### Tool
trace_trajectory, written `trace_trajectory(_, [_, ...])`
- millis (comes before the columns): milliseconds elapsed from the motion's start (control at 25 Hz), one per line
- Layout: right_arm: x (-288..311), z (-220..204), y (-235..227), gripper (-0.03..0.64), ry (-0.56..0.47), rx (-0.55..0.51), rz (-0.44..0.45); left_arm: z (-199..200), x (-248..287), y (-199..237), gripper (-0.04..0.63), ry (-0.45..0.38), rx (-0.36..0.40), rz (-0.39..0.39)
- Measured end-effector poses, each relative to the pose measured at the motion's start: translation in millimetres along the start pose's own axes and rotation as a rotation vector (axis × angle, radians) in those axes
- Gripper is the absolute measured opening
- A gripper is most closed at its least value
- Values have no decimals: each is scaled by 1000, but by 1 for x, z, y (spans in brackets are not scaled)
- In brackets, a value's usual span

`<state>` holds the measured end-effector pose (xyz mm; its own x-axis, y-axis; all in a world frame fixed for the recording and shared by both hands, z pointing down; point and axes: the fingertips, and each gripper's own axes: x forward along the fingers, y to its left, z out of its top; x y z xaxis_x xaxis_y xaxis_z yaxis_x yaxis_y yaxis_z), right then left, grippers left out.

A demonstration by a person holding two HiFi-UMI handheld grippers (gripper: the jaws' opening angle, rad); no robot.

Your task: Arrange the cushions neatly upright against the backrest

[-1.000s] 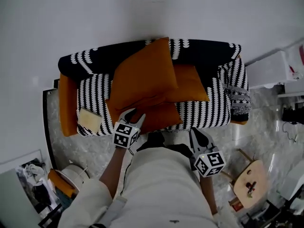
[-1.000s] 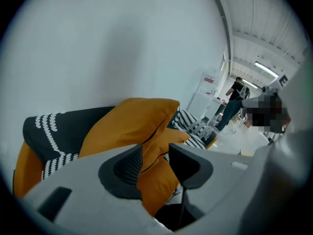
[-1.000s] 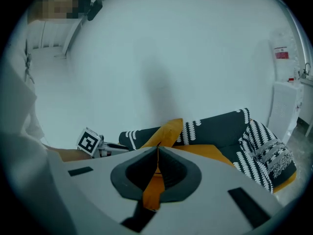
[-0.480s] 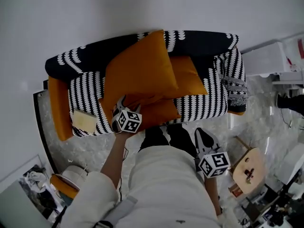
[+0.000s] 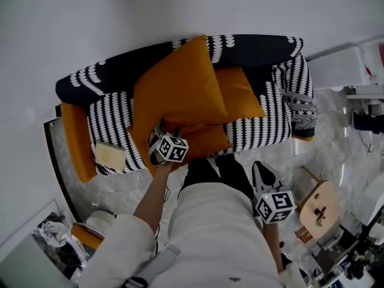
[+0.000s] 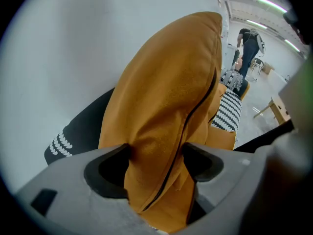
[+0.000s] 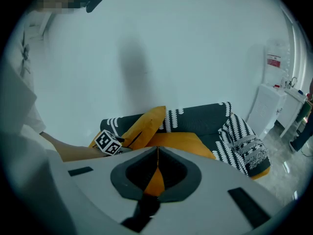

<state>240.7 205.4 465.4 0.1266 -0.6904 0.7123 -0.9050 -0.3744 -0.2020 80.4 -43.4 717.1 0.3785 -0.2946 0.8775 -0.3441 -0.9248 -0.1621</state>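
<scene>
Nearest the person, at about 4 o'clock in the head view, the right tool (image 5: 259, 168) hangs by the thigh. It is clenched on nothing, its jaws meeting tip to tip. Further out, at 11 o'clock from the lap, the left tool (image 5: 159, 138) is released. Its jaws have just been opening and now stand wide, with the lower edge of the big orange cushion (image 5: 177, 89) bunched between them, not pinched. Just beside that tool at 3 o'clock, a front cushion (image 5: 207, 144) lies flat on the seat of the black-and-white sofa (image 5: 267, 131). The big cushion leans tilted above it, its top corner reaching the backrest (image 5: 258, 50) at 12 o'clock. A flat cushion (image 5: 240, 95) lies beside it at 3 o'clock. These cushions look light, soft and floppy. A shallow pinch would likely only gather loose cover and slip off. A deep bite at a corner, or along the dark zip seam (image 6: 195, 111) where the cloth is doubled, should hold better. The filling will probably sag, so the free tool may have to steady the top edge.
</scene>
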Motion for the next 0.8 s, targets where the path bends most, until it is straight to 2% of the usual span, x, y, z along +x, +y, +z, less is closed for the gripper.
trace_trajectory(160, [5,5,-6,8,-8,23,-13,2,-6,5,266,-11,-59,-15])
trace_trajectory(400, [10,15,-8,8,-39,47,-14,8,-26,20,181,-35,-104,-49])
trace_trajectory(520, [11,18,-10,8,-47,51,-14,14,-38,32,159,-59,-146,-47])
trace_trajectory(640, [9,20,-15,8,-45,61,-16,26,-58,47,119,-112,-173,-14])
trace_trajectory(800, [10,14,-17,8,-29,72,1,57,-90,69,83,-224,-194,38])
